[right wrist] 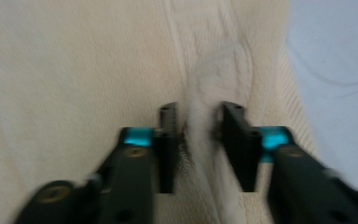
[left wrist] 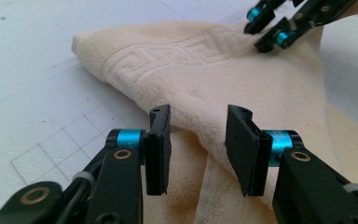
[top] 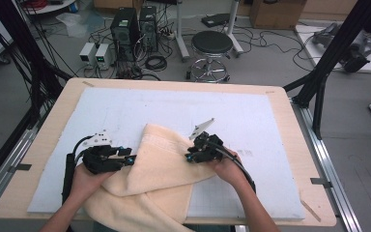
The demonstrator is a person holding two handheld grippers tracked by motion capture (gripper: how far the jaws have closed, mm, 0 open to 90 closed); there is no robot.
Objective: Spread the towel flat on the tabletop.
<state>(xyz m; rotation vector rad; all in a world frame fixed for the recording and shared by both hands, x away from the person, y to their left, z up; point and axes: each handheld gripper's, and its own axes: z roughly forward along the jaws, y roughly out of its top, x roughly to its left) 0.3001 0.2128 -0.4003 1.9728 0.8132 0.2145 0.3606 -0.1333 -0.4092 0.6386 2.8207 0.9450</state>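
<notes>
Two grippers met a cream towel [top: 149,179] on the table [top: 38,140]: left gripper [left wrist: 198,140] apart at its edge, right gripper [right wrist: 200,140] pinching a fold.

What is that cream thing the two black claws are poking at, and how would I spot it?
On the white foam mat covering the wooden table, near the person's edge, lies a cream towel, folded and rumpled. A raised angular key-pattern border runs along one end; it is the one soft thing there.
</notes>
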